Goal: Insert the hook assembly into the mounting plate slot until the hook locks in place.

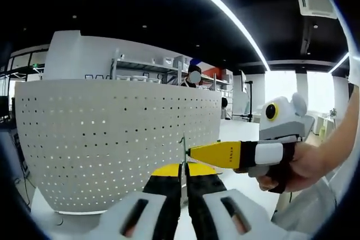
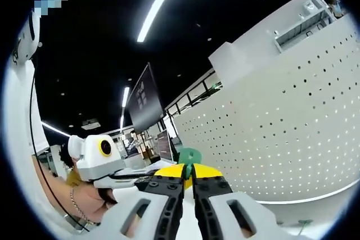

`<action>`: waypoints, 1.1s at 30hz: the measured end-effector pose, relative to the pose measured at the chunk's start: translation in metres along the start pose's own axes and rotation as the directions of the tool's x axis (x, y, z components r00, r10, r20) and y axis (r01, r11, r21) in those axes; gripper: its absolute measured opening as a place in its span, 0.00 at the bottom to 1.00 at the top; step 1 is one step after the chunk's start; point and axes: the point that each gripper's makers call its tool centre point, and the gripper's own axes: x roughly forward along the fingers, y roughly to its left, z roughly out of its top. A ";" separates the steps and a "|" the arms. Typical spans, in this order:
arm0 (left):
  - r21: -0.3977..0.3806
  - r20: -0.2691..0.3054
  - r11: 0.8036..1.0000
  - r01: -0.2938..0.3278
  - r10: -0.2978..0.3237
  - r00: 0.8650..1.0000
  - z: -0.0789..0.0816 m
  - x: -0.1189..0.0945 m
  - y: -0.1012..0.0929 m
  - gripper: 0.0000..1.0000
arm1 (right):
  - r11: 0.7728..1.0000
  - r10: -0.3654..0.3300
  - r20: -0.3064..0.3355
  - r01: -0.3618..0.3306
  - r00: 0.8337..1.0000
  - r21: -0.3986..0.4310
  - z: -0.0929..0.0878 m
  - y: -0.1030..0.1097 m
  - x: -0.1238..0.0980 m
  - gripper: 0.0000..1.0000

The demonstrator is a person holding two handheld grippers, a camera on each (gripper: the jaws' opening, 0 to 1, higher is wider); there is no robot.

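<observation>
Left gripper (image 1: 183, 168): jaws clenched together, yellow tips pinching the green hook (image 1: 183, 149), which stands up thin and edge-on from between them.
Right gripper (image 2: 188, 170): in its own view, yellow tips drawn close around a green piece (image 2: 189, 156) rising between them; firm grasp or mere contact cannot be told.
Right gripper, seen from the left gripper view (image 1: 194, 152): enters from the right, held in a person's hand (image 1: 295, 168), yellow tip reaching to the green hook just above the left tips.
Left gripper, seen from the right gripper view (image 2: 147, 179): enters from the left, white body, held by a hand wearing a bracelet (image 2: 76, 209).
Hook position: pinched at the meeting point of both grippers, in front of the lower part of the perforated white panel (image 1: 101, 139); touching the panel or not cannot be told.
Perforated panel: upright, regular rows of small holes, seen also in the right gripper view (image 2: 292, 133).
Background: shelving (image 1: 163, 71) behind the panel, ceiling light strip (image 1: 225, 12) overhead.
</observation>
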 end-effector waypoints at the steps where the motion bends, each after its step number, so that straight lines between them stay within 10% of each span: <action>1: 0.001 0.002 1.000 -0.001 0.001 1.000 0.000 0.000 0.000 0.01 | 1.000 -0.001 0.003 0.001 1.000 0.006 0.001 0.000 0.000 0.02; 33: 0.025 -0.006 1.000 0.007 -0.007 1.000 -0.001 0.001 0.000 0.06 | 0.996 -0.039 -0.020 0.041 0.999 0.080 0.000 0.000 -0.001 0.00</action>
